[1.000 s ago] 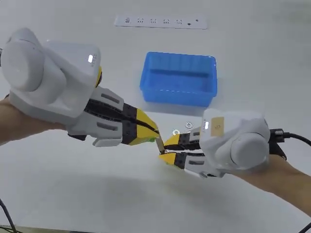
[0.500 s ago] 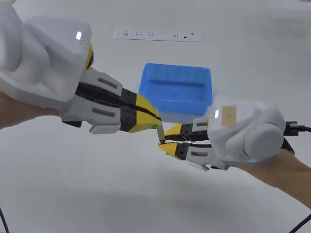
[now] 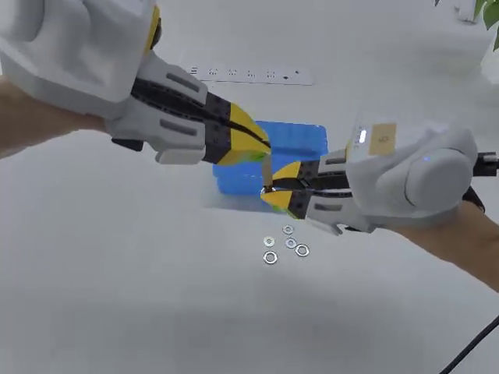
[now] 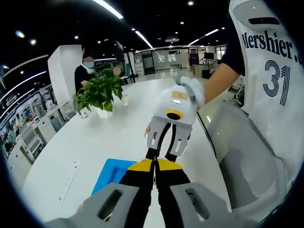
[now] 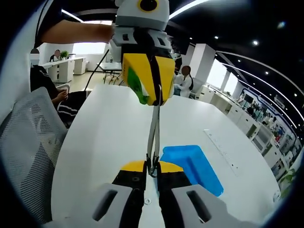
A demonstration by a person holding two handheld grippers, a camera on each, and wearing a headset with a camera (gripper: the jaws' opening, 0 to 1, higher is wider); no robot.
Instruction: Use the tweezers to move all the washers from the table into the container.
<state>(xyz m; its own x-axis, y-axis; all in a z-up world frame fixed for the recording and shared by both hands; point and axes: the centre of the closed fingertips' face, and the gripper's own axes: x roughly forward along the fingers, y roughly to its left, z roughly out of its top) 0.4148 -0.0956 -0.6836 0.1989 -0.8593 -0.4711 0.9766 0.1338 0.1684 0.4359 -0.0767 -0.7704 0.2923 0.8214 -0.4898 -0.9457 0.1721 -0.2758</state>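
Five small silver metal washers (image 3: 288, 243) lie near on the table, seemingly none in the far blue plastic container (image 3: 302, 136). Left gripper (image 3: 263, 153) and right gripper (image 3: 270, 190) both clamp the thin steel tweezers (image 5: 153, 137).

A long white table (image 3: 117, 296) runs through an open-plan office whose dark ceiling carries strip lights (image 4: 107, 8) and small spotlights, with white pillars (image 4: 64, 71) and a bright window (image 5: 92, 47) farther back. A power strip (image 3: 249, 74) lies on the table, a potted plant (image 4: 99, 92) stands towards one end, and a grey mesh chair (image 5: 28, 142) stands beside it. Farther off are more desks (image 5: 61, 66), shelves (image 4: 28, 137) along one wall, a seated person (image 5: 183, 76) and another standing behind the plant.
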